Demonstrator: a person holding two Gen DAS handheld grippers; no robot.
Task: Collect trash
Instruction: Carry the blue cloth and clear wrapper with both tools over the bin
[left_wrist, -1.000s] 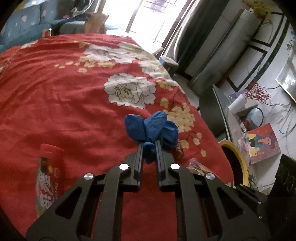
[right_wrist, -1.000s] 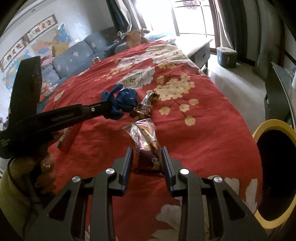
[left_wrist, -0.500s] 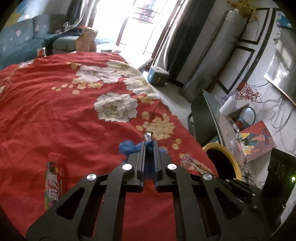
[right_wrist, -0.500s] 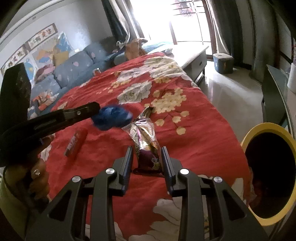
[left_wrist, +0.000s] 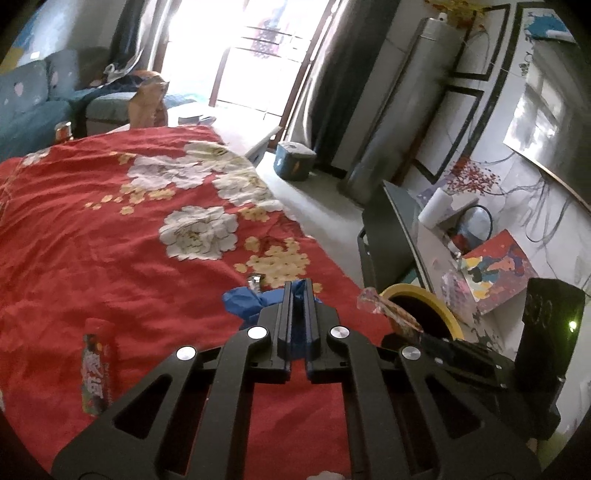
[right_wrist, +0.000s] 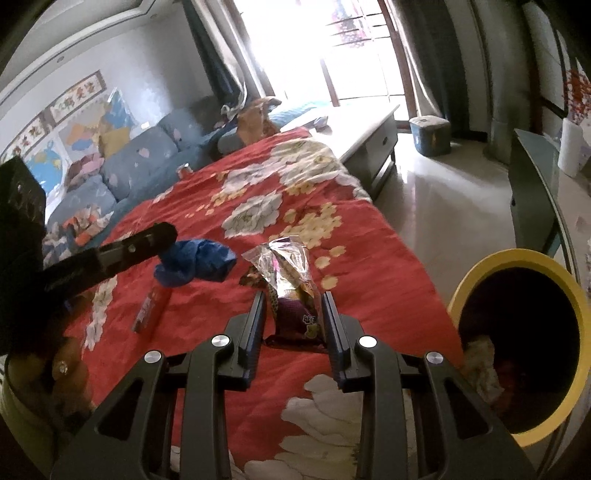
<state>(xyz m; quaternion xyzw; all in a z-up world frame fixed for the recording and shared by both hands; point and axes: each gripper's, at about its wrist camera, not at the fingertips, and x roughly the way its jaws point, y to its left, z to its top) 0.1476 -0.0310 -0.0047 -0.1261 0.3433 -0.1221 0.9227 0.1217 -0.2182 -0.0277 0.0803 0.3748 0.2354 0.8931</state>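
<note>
Right gripper fingers half closed on snack packet, long axis pointing away over bed, yellow bin just right and nearer; left gripper pinching blue glove.

A red floral bedspread covers the bed. A blue sofa stands against the wall under maps. Bright daylight enters through a glass door flanked by dark curtains. The floor is pale and glossy. A small blue bin stands near the door.
</note>
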